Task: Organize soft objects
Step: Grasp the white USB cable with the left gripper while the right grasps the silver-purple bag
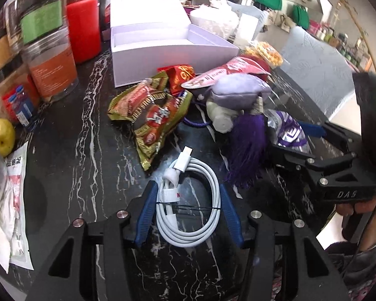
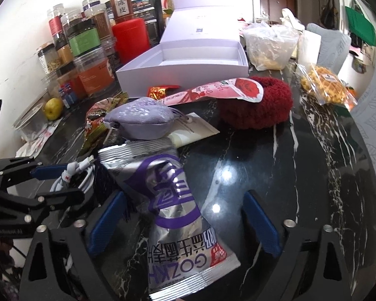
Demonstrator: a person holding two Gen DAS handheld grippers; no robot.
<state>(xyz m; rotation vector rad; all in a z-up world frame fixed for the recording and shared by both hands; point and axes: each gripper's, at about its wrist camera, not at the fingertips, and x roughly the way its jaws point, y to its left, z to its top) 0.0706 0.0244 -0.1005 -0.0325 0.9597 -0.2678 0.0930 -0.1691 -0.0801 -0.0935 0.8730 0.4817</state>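
Two stretches of bare black marble table (image 2: pixel 275 150) give me room: one right of my silver snack bag (image 2: pixel 178 208), running toward the rounded table edge, and one left of the white coiled cable (image 1: pixel 188 200) in the left wrist view. The far side is walled off by an open white box (image 2: pixel 183 75), with jars (image 2: pixel 87 40) and a red canister (image 2: pixel 131 37) crowded to its left. A yellow pear (image 1: pixel 2 138) sits near the left edge beside a flat white packet (image 1: pixel 15 200).

The soft things lie heaped mid-table: a lilac stuffed pouch (image 2: pixel 140 120) resting on a cream envelope (image 2: pixel 193 130), a dark red knitted ring (image 2: pixel 260 105) with a pink sachet (image 2: pixel 213 92) lying across it, and a green-and-red snack wrapper (image 1: pixel 150 118). A wrapped waffle (image 2: pixel 323 87) sits near the right edge.

My left gripper (image 1: pixel 188 210) stands apart, its blue fingers flanking the cable; I cannot tell whether they touch it. My right gripper (image 2: pixel 185 225) is spread wide around the silver bag, not clamped.
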